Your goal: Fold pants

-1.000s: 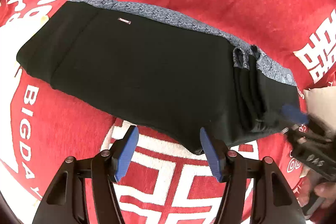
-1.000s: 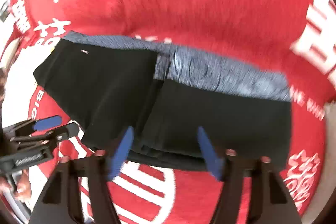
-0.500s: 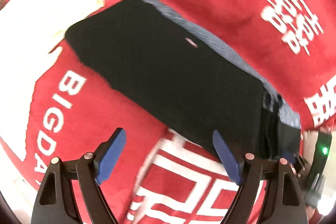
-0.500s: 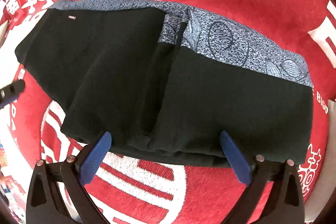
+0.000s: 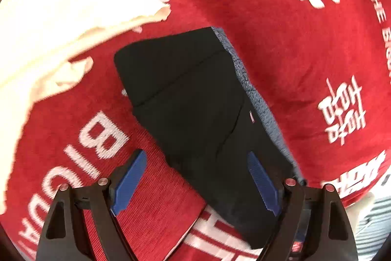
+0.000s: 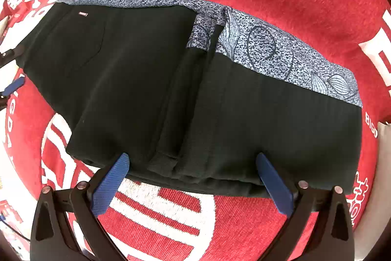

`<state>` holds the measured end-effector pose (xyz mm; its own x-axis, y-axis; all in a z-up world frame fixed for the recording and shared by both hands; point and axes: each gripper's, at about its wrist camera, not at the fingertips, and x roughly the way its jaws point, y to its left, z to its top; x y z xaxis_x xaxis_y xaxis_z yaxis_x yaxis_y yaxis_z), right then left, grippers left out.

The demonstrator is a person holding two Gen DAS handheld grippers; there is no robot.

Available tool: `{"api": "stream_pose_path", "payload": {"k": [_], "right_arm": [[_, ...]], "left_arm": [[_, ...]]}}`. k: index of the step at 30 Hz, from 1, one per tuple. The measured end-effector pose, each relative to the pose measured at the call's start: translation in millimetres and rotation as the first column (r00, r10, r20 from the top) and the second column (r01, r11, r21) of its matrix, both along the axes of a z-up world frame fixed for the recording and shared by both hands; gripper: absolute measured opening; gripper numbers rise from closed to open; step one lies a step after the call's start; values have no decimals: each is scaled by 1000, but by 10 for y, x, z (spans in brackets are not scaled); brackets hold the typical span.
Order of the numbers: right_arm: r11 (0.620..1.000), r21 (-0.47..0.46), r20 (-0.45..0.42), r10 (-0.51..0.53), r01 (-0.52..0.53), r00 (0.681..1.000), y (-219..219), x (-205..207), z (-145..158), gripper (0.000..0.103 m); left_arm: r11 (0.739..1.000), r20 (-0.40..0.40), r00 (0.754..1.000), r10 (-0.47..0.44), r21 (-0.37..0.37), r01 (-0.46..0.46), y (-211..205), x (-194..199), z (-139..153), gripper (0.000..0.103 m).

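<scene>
The black pants [image 6: 151, 89] lie folded flat on the red cloth, with a blue-grey patterned lining [image 6: 276, 50] showing along the far edge. My right gripper [image 6: 193, 165] is open and empty, its blue pads at the pants' near edge, straddling the central fold. In the left wrist view the pants [image 5: 195, 109] run diagonally. My left gripper [image 5: 195, 163] is open and empty; its right pad is over the pants' near end, its left pad over the cloth. The left gripper's tip [image 6: 12, 87] shows at the right wrist view's left edge.
A red cloth with white lettering [image 5: 281, 28] covers the surface. A cream-white fabric [image 5: 61, 4] lies at the far left in the left wrist view. The cloth's edge and a pale surface [image 6: 383, 151] show at the right.
My left gripper has swung left, so the pants now run diagonally in its view. My right gripper has moved closer to the pants' near edge and opened wider. The pants have not moved.
</scene>
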<state>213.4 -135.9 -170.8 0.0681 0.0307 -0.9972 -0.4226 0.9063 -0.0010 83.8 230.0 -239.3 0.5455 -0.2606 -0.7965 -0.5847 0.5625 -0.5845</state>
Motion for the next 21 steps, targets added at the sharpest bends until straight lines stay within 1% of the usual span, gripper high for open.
{"api": "stream_pose_path", "payload": {"k": [3,7,8,11,12,13,15,16,17,19,20,21], "right_arm": [[1000,-2,0,-1,1,1000,7,-25,0,103],[1000,-6,1,0,0,1000,36,-42,-3,103],[1000,-7,1,-1,1,1000,29,-35,-2,103],[1000,-7,3,-3,3,1000,32,-22,-3,103],[1000,-7,3,-3,3,1000,29,-17,-3,103],[1000,-8,4,-2,2,1000,36,-17,-5,103],[1000,-10,4,1,-1,1000,51,-20,-11,103],[1000,-9,3,3,-3,1000,56,-18,-10,103],[1000,-9,1,5,-5,1000,60,-17,-9,103],[1000,-12,-5,10,-10,1000,72,3,14,103],[1000,-17,-7,12,-12,1000,83,18,35,103],[1000,-22,-6,12,-12,1000,89,41,66,103]], "left_arm": [[999,63,997,37,-36,-35,48,5,-44,85],[995,110,992,61,-89,-52,90,79,-29,85],[994,113,991,65,-92,-55,89,117,-21,85],[995,165,984,67,-87,-53,72,208,40,85],[997,158,986,58,-68,-48,53,258,29,85],[998,131,990,52,-52,-45,36,309,-19,85],[998,95,994,53,-45,-49,30,353,-90,85],[998,97,994,59,-33,-56,25,356,-74,85],[999,82,995,52,-15,-51,6,384,-56,85],[998,23,999,34,57,-35,-59,446,-7,78],[996,-1,999,32,89,-31,-77,453,8,61],[989,-47,999,25,144,-18,-96,472,22,41]]}}
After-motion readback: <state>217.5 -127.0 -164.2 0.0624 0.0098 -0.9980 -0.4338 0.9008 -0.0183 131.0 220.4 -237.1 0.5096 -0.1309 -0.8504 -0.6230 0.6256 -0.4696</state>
